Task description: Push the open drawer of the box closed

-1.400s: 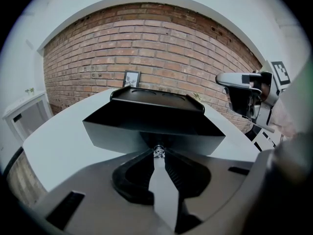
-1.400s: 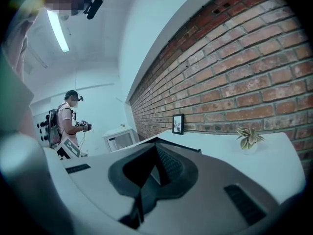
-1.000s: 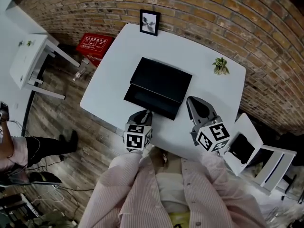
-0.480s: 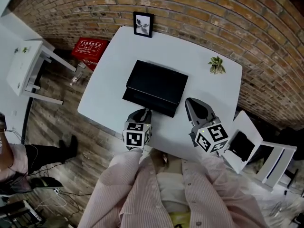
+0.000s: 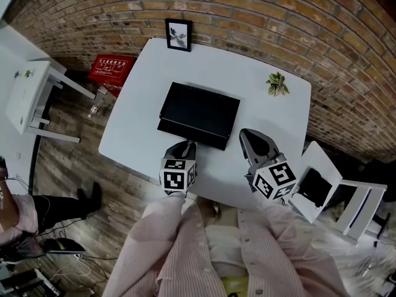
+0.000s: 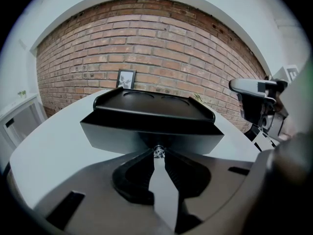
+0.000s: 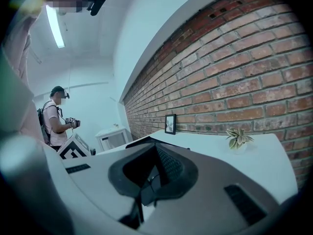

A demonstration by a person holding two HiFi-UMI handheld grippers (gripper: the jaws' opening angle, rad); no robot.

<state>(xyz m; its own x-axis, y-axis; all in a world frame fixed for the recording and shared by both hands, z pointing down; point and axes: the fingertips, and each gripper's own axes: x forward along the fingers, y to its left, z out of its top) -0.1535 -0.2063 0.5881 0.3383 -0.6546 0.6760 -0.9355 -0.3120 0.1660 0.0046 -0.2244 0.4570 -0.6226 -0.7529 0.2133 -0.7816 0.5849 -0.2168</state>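
1 left gripper (image 6: 158, 155) on drawer knob (image 6: 158, 151)

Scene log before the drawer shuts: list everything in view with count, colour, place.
table: 1, white, centre
box: 1, black, mid-table, drawer facing the person
knob: 1, silver, drawer front
framed picture: 1, black, table's far edge
potted plant: 1, green, table's far right
crate: 1, red, floor left of table
side table: 1, white, far left
chair: 1, white, right of table
brick wall: 1, red-brown, behind table
bystander: 1, pale shirt, background left
left gripper: 1, grey, shut on knob
right gripper: 1, grey, shut, right of box
sleeves: 2, pink, bottom
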